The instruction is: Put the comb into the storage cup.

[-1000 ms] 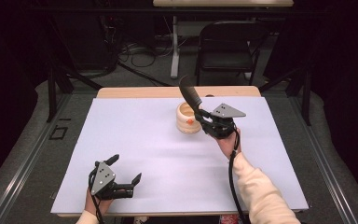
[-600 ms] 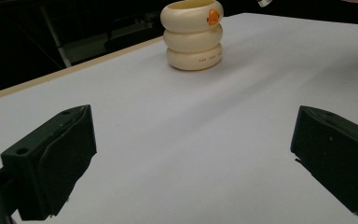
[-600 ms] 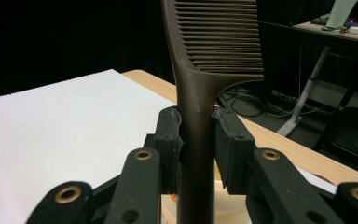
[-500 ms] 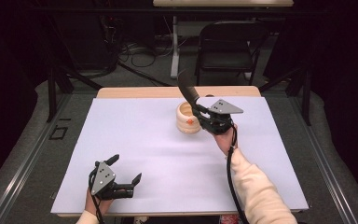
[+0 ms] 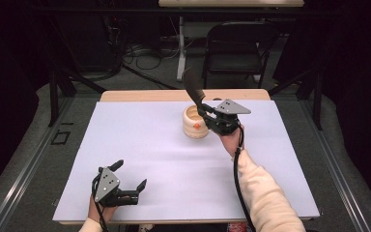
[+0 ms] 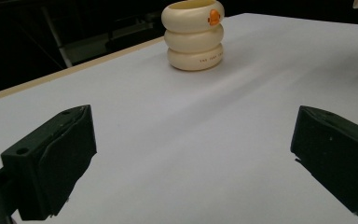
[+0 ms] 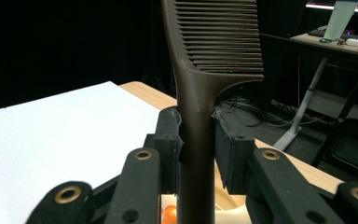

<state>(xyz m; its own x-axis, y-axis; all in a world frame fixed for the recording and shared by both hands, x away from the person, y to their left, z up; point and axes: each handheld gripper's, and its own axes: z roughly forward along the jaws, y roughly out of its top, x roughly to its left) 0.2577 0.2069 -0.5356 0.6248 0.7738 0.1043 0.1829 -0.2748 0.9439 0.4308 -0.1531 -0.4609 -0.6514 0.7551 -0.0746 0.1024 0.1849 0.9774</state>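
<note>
A cream, ringed cup [image 5: 194, 123] with an orange mark stands on the white sheet [image 5: 149, 140] toward the back middle of the table. My right gripper [image 5: 204, 112] hovers at the cup's right rim, shut on the handle of a dark brown comb [image 5: 192, 89]. The comb's toothed end points up and to the back left. In the right gripper view the comb [image 7: 200, 116] stands upright between the jaws, with the cup [image 7: 228, 205] just below. My left gripper [image 5: 130, 175] rests open and empty near the front left edge. Its view looks across at the cup [image 6: 195, 37].
A wooden table edge [image 5: 140, 95] shows past the sheet at the back. Behind the table stand a black folding chair [image 5: 239, 48] and a white desk leg [image 5: 180, 48], with cables on the floor. Dark frame rails run along both sides.
My right gripper has risen slightly with the comb and shifted a little left, over the cup's rim. The left gripper has stayed put.
</note>
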